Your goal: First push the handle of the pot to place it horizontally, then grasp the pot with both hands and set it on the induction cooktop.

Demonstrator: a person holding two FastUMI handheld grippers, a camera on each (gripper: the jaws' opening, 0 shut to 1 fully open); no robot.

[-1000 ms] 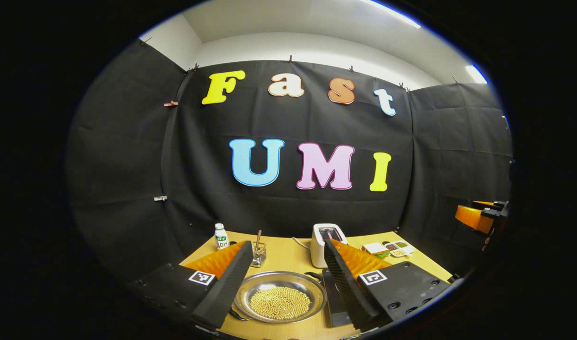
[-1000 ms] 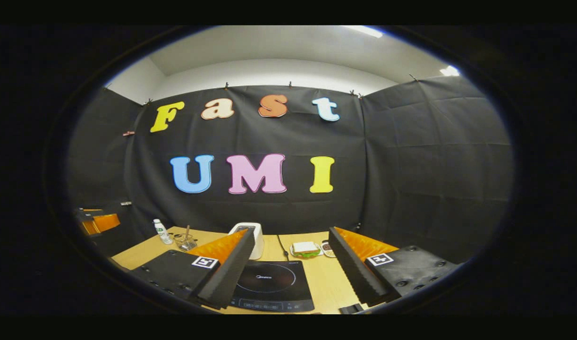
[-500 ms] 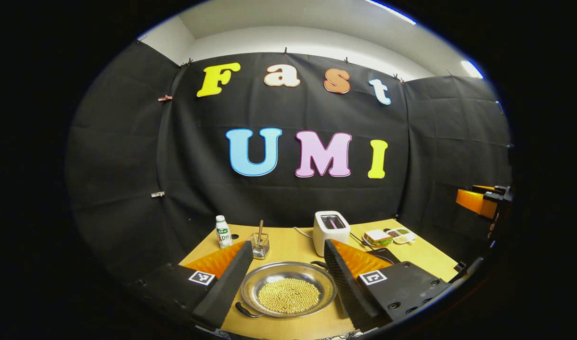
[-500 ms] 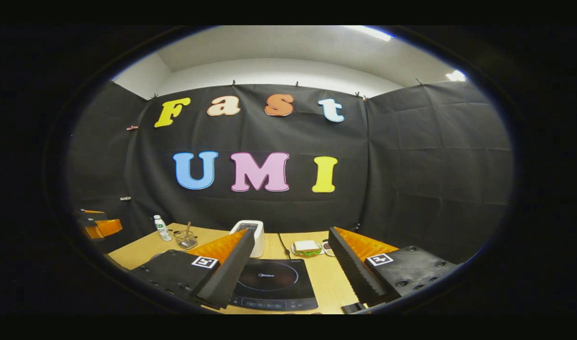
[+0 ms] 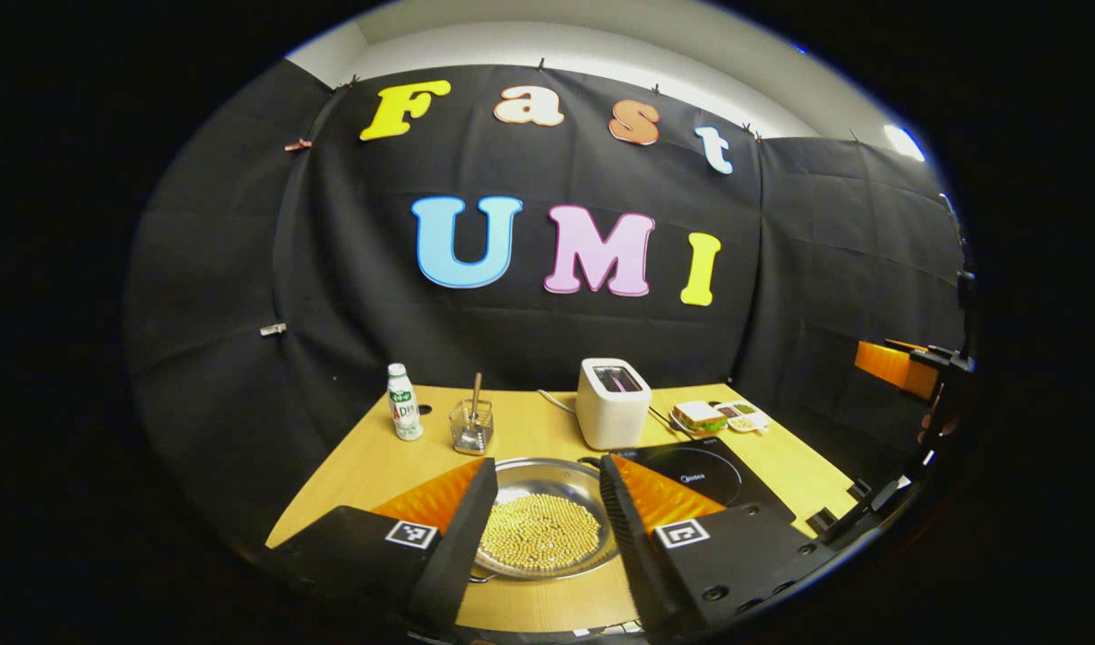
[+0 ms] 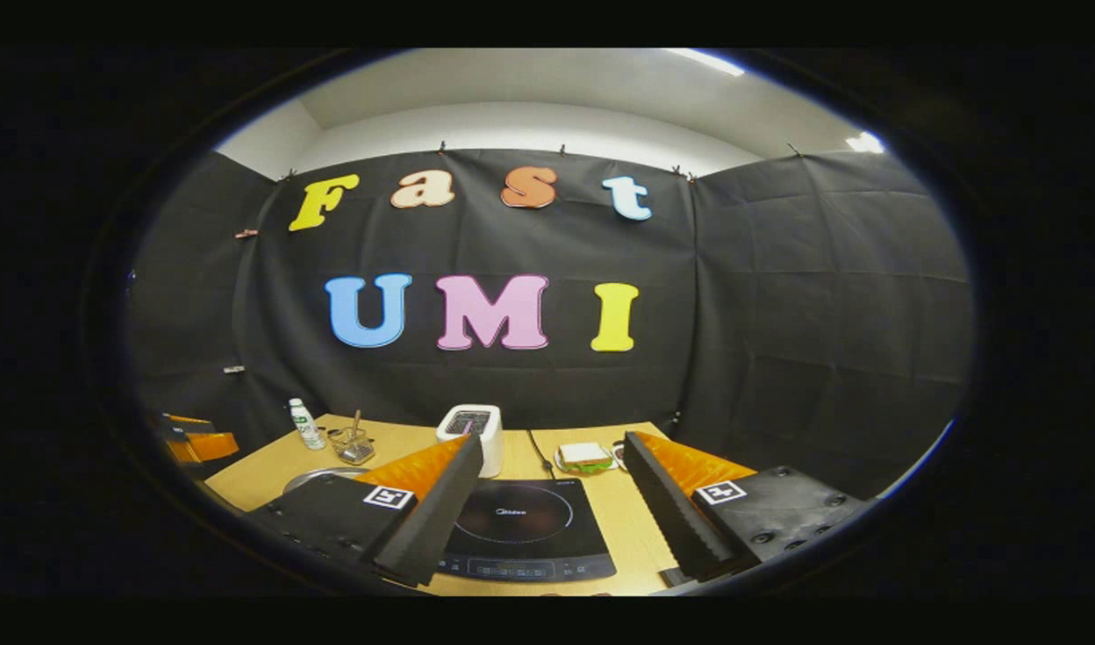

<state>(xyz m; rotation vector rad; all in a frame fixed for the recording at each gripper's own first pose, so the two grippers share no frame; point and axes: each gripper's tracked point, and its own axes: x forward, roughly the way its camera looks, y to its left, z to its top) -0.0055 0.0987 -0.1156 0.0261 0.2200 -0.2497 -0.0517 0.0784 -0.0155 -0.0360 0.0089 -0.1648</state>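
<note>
Wooden tabletop (image 5: 368, 466) carries everything in the left gripper view. From the left, a small bottle (image 5: 404, 414) stands upright near the back edge, with a wire holder (image 5: 471, 426) and its stick just beside it. Next comes the pot (image 5: 544, 515), a shallow metal pan with a layer of yellow beads inside, resting on the tabletop between the fingers of the left gripper (image 5: 540, 528). Those fingers stand apart, one on each side of the pot; I cannot tell whether they touch it. One dark pot handle shows at the far rim, by the toaster (image 5: 612, 403). Right of the pot lies the cooktop (image 5: 718, 470), flat and bare, its near corner just beside the pot. A sandwich (image 5: 698, 417) and a small tray sit beyond it. At the far right edge the right gripper (image 5: 906, 372) hangs above the tabletop's side.

In the right gripper view, the pot's rim (image 6: 319, 473) peeks out at left, and the right gripper (image 6: 547, 524), fingers spread wide, frames the cooktop (image 6: 521, 528).
</note>
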